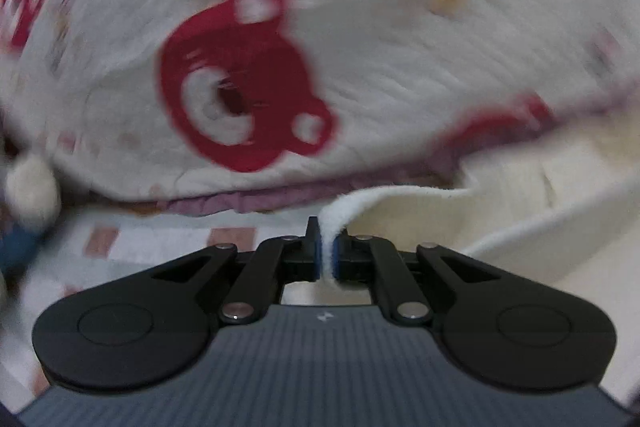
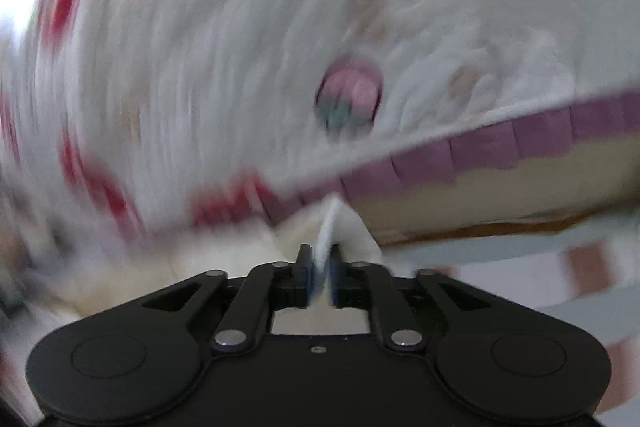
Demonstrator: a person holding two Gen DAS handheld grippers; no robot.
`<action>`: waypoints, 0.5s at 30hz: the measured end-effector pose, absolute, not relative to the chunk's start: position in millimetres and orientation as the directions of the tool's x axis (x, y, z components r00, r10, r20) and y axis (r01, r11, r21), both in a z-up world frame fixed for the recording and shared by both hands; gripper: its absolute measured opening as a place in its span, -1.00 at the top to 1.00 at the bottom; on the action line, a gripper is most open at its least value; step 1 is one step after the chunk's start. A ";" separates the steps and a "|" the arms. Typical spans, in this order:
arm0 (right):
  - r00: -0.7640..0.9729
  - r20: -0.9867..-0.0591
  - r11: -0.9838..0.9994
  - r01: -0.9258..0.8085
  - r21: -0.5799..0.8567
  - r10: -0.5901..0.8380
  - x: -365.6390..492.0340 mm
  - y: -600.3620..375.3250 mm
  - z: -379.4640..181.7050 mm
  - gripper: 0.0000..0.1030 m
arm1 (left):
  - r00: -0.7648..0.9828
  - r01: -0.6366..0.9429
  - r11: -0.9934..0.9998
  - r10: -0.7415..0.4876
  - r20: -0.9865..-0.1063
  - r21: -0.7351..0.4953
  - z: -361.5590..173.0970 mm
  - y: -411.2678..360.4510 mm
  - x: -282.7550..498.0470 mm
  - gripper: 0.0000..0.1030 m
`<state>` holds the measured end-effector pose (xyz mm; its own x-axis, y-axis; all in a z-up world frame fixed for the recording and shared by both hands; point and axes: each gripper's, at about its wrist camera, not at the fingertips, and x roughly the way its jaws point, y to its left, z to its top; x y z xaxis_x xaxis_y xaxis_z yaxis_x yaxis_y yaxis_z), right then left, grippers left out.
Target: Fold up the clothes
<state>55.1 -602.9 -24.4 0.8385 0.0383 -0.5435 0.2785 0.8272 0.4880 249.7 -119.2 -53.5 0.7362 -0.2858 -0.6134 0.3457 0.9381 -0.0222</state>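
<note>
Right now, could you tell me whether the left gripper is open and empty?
No, the left gripper is shut on a fold of cream fleece garment.

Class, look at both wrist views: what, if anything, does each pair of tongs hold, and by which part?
Both hold the cream cloth. The left tongs pinch a raised fold of its edge; the right tongs pinch a peaked edge too. Whether either spot is a corner cannot be told.

quilt (image 1: 400, 39) bulks right ahead of left gripper (image 1: 328, 251) and fills the upper view, cream cloth (image 1: 460, 219) rising at its right, patterned sheet (image 1: 160, 247) lies lower left, blurred plush (image 1: 28, 187) crowding far left
</note>
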 end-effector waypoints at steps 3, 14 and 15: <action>0.914 -0.389 0.620 0.240 0.747 0.116 50.6 -623.7 -29.2 -0.40 | 0.685 0.220 0.946 -0.323 -0.653 -0.236 -63.4 -91.2 279.7 0.09; 0.769 -0.636 0.927 0.186 0.325 0.069 -19.6 -621.3 -95.5 0.35 | 0.488 0.245 0.941 -0.326 -0.810 -0.232 -152.0 -68.5 142.2 -0.29; 0.757 -0.649 0.934 0.176 0.311 0.073 -26.1 -621.2 -100.8 0.65 | 0.474 0.245 0.943 -0.318 -0.821 -0.224 -153.3 -70.2 138.1 -0.27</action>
<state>-26.1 -621.2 -100.8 0.7574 0.0732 -0.6488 0.1763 0.9339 0.3111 138.1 -70.2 -153.3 0.4738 -0.3182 -0.8211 0.2453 0.9432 -0.2240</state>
